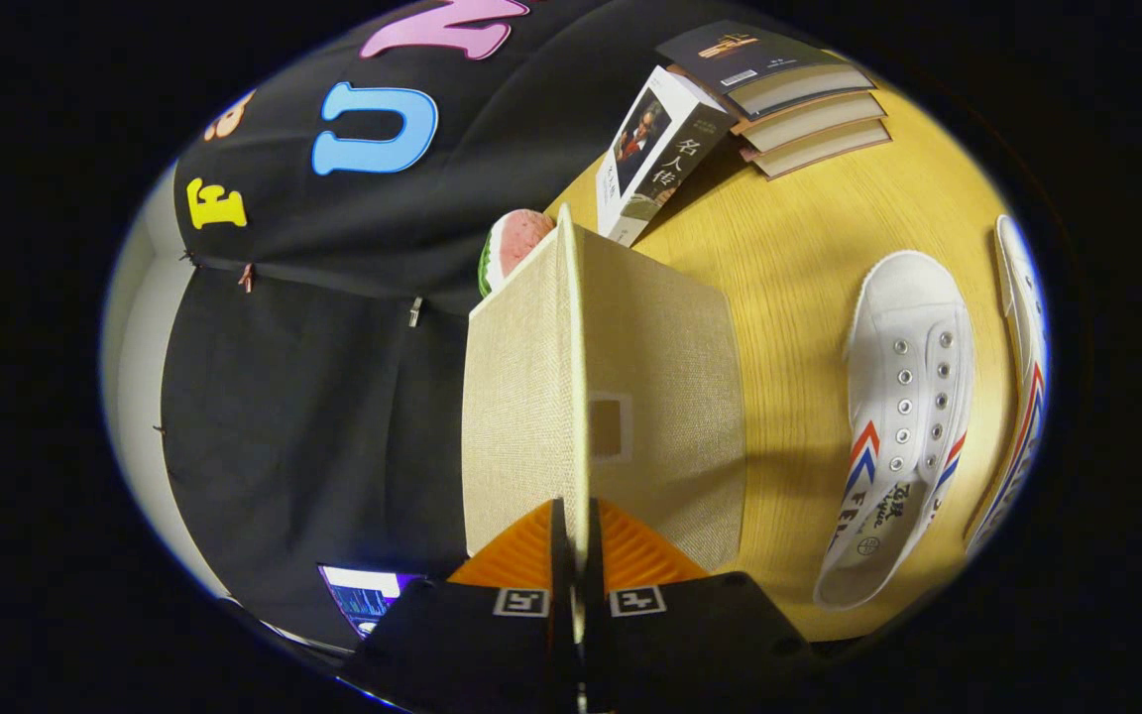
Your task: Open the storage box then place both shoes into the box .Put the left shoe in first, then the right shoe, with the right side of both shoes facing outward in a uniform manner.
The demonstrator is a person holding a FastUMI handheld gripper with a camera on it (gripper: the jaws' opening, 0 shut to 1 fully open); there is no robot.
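Woven cloth lid of the storage box, pinched thin edge-on in the gripper.
Both fingers press on the lid's rim. Past the lid lie a watermelon slice toy and books. Two white shoes rest side by side on the wooden table, well apart from the fingers.

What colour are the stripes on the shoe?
Red and blue, on the white shoe, seen in the gripper view.
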